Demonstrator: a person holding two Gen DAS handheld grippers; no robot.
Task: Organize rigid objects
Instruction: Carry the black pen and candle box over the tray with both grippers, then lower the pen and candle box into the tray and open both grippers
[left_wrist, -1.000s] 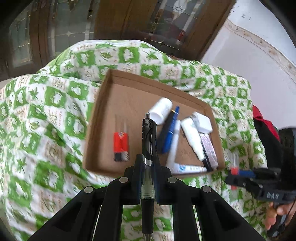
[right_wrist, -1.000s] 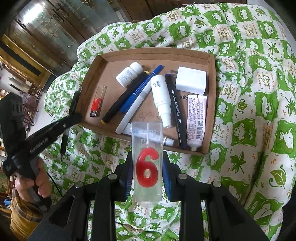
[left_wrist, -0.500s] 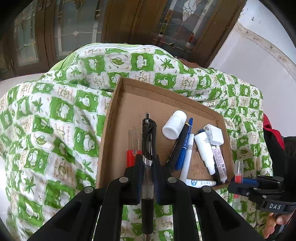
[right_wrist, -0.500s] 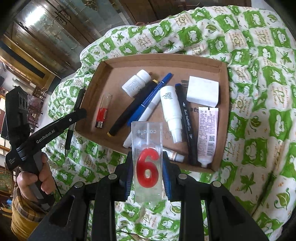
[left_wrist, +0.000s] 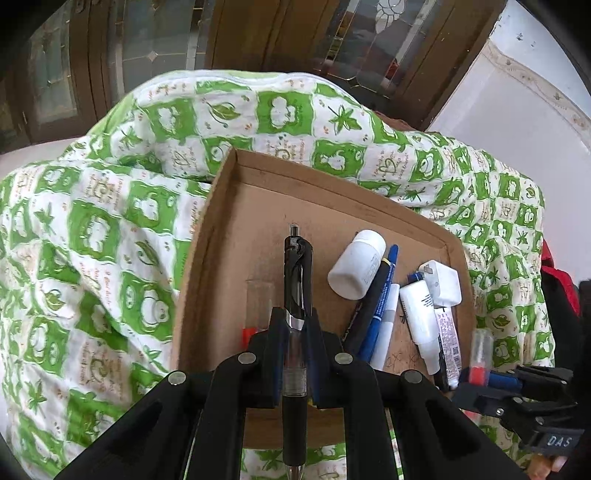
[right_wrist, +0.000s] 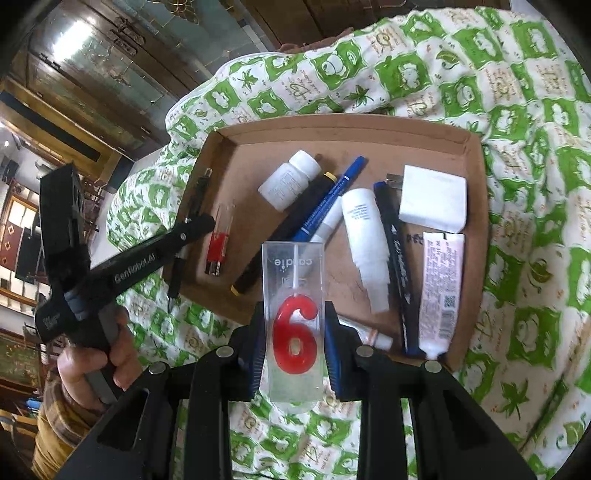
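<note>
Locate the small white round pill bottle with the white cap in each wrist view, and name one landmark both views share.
Left wrist view: the white pill bottle lies in the shallow cardboard tray, right of centre, beside the gripped black pen.
Right wrist view: the bottle lies in the tray's upper middle, above the clear-boxed red "6" candle.
Shared landmark: the white square charger block.

You have a green-and-white quilt (right_wrist: 517, 155) spread over the surface, rumpled into folds, and the cardboard tray (right_wrist: 343, 127) sits directly on it. Inside the tray lie a white bottle (right_wrist: 288, 181), a lighter (right_wrist: 218, 240), several pens (right_wrist: 328, 199), a white spray bottle (right_wrist: 364, 236), a white charger (right_wrist: 432, 199) and a tube (right_wrist: 439, 291), most of them touching or overlapping toward your right.
</note>
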